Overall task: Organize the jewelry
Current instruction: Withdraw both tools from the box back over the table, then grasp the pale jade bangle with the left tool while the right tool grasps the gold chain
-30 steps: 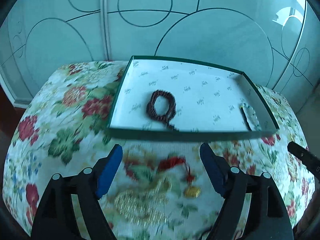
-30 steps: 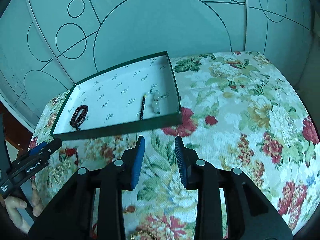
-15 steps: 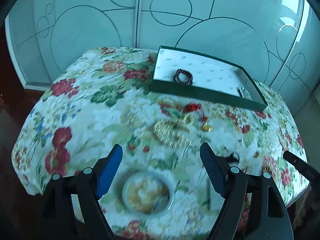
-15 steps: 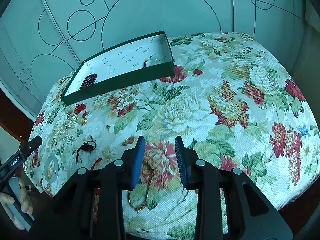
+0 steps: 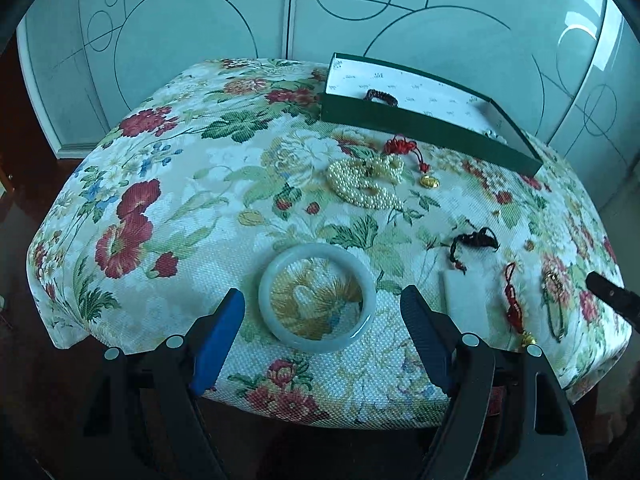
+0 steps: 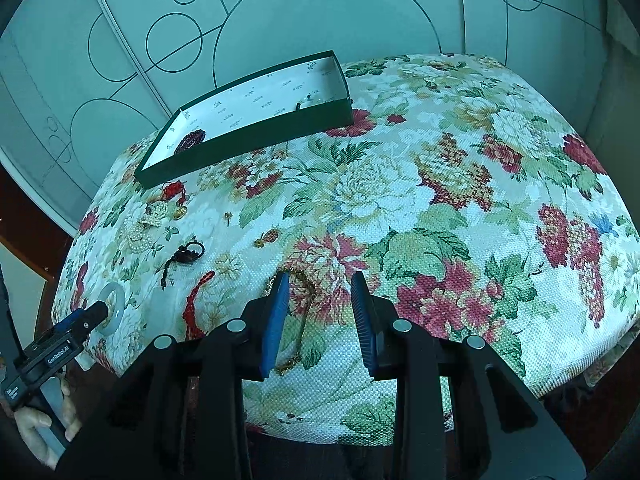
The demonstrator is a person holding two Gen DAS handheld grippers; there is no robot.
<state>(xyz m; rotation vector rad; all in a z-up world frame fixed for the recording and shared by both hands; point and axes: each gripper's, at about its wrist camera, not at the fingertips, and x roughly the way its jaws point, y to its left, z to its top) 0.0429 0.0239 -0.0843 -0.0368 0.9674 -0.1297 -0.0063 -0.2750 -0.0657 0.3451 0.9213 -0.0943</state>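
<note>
A green box (image 5: 424,126) with a white lining stands at the far side of the floral table; it holds a dark bead bracelet (image 5: 380,96) and also shows in the right wrist view (image 6: 248,136). A pale jade bangle (image 5: 317,297) lies at the near edge, just ahead of my open, empty left gripper (image 5: 322,312). A pearl necklace (image 5: 366,182), a red knot charm (image 5: 404,148), a black cord (image 5: 474,240), a white pendant (image 5: 464,294) and a red tassel (image 5: 514,304) lie loose. My right gripper (image 6: 320,286) is open over a gold chain (image 6: 302,320).
The table (image 6: 440,200) has a floral cloth and drops off at the near edge in both views. Frosted glass doors (image 5: 200,20) stand behind it. The left gripper (image 6: 86,318) shows at the left edge of the right wrist view.
Both grippers have pulled back from the box toward the near edge of the table. The jade bangle now lies just ahead of my left fingers. Both stay open.
</note>
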